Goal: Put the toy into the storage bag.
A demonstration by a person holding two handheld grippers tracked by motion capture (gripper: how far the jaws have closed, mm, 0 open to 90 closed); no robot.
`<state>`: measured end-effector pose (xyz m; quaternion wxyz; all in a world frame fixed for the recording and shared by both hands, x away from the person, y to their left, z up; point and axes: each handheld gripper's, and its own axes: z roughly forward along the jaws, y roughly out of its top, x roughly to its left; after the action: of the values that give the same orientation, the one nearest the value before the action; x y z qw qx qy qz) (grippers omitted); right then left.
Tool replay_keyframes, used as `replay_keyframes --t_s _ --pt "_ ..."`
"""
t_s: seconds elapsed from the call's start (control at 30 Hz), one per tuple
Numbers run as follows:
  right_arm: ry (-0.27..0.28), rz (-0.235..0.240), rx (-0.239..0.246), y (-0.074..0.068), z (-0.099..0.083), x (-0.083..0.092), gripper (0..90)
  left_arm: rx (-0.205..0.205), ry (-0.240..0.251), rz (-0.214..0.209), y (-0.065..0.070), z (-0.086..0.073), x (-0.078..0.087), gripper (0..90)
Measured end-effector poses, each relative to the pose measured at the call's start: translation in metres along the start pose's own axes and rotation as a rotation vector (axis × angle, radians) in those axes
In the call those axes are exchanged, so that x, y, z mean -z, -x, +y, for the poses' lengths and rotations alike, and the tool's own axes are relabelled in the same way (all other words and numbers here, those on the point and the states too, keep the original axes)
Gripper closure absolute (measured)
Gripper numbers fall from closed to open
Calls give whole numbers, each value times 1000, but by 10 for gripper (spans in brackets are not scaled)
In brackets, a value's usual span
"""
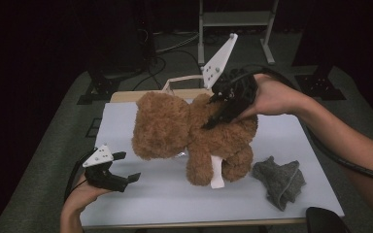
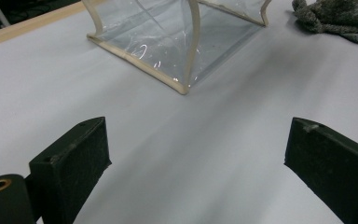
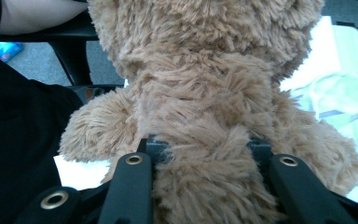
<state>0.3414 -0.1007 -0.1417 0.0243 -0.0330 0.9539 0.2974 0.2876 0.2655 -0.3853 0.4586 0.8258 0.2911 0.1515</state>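
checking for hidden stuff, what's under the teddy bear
Under the teddy bear, a clear plastic bag with cream trim lies on the table. The bear covers most of it from above.

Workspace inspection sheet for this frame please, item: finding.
Surface: pale table top, wooden edge at the back.
Job's things: brown teddy bear, gripped at its back, white tag hanging.
Clutter: grey cloth at right; clear bag with cream trim.
Grippers: right gripper shut on the bear; left gripper open, nothing between its jaws.
Cables: black cable along the right forearm.
Surroundings: dark room, metal frame behind.
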Motion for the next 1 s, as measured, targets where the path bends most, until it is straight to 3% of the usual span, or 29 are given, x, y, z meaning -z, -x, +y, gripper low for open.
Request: replay_keyframes --t_s 0.2,0.57,0.7,1.0 --pt "-4 -39 0 7 11 13 637 2 8 4 -1 0 2 56" --pt "-12 -118 -28 33 23 41 636 10 5 4 -3 -2 1 56" --pt "-19 -145 -44 44 27 45 636 12 2 7 -3 -2 2 56" --pt "-39 -152 -70 75 37 46 636 20 1 4 -5 -5 1 56"
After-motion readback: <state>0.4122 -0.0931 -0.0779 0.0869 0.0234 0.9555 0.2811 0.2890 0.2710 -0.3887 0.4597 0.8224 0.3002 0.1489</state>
